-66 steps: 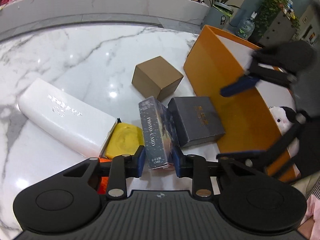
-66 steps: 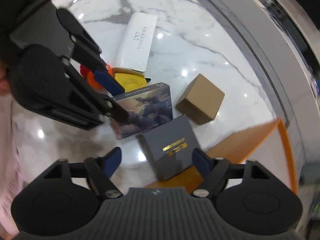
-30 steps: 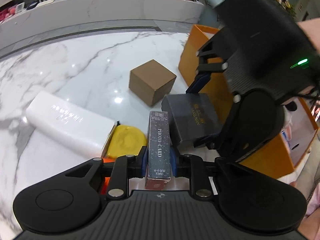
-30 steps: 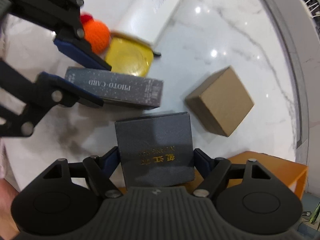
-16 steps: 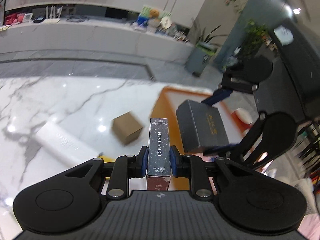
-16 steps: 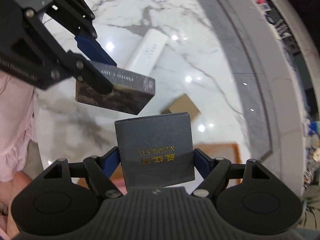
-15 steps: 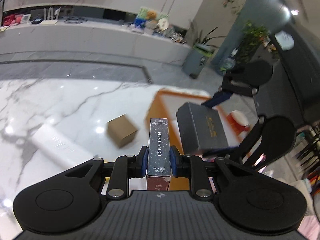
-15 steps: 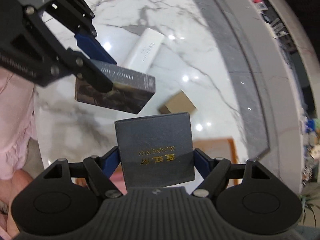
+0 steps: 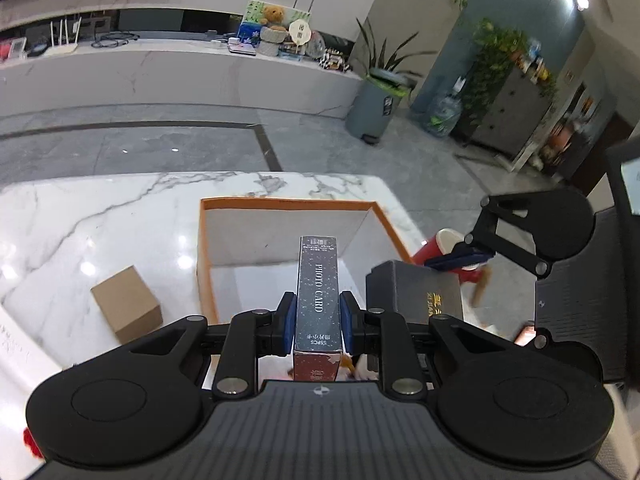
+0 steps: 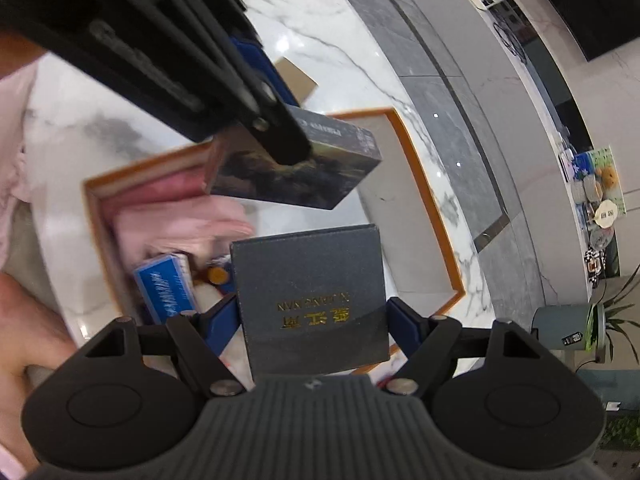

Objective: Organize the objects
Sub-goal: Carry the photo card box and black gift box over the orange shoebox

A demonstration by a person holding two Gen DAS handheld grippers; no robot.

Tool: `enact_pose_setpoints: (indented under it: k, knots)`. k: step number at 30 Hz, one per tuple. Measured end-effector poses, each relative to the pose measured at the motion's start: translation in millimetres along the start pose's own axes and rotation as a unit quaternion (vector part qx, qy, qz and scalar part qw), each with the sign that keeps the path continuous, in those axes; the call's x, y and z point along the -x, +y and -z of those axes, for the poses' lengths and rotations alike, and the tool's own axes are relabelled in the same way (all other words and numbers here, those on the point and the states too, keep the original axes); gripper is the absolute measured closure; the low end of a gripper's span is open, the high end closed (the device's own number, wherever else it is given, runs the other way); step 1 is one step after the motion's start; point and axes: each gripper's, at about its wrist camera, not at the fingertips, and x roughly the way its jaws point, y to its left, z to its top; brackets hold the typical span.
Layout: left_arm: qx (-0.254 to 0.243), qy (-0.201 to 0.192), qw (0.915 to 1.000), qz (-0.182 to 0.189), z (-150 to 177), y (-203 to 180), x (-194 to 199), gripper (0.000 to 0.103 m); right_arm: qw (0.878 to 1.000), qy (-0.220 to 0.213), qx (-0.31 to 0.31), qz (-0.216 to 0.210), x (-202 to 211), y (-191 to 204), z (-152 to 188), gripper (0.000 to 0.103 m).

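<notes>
White marble desk carries an orange box (image 9: pixel 206 264) at its far corner, and both tools hang over it: the left tool (image 9: pixel 316 322) clenched on an upright card box (image 9: pixel 319 292), the right tool (image 10: pixel 312 324) gripping a flat grey box (image 10: pixel 310 292).

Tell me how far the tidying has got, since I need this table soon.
Done: the orange box already holds a blue packet and pink fabric.
In hand: the left gripper grips the photo card box and the right gripper the dark gift box, both over the orange box.
Left: the brown carton sits on the marble table.
</notes>
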Motion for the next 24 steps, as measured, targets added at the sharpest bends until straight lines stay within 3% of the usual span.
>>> enact_pose_setpoints:
  k: [4, 8, 12, 15, 19, 24]
  knots:
    - [-0.041, 0.017, 0.9985, -0.031, 5.4, -17.6, -18.1, 0.078, 1.0, -0.003, -0.002, 0.013, -26.7, -6.9, 7.0, 0.025]
    - [-0.068, 0.048, 0.9961, -0.03, 10.2, -18.3, -30.8, 0.078, 1.0, 0.0, 0.009, 0.016, -52.0, -12.9, 10.4, 0.025]
    - [-0.17, 0.074, 0.9825, -0.017, 12.7, -25.5, -48.2, 0.078, 1.0, -0.005, 0.004, 0.011, -66.2, -19.0, 20.2, 0.025]
    - [-0.262, 0.1, 0.9597, -0.014, 12.7, -29.6, -58.7, 0.078, 1.0, -0.011, 0.001, 0.002, -71.4, -20.6, 24.1, 0.024]
    - [-0.345, 0.134, 0.929, -0.003, 12.7, -32.9, -72.1, 0.078, 0.999, -0.023, -0.026, -0.022, -78.0, -24.2, 25.5, 0.024]
    - [-0.473, 0.16, 0.8666, 0.005, 28.7, -38.8, -87.2, 0.078, 0.998, -0.03, -0.044, -0.025, -82.5, -30.5, 24.6, 0.024]
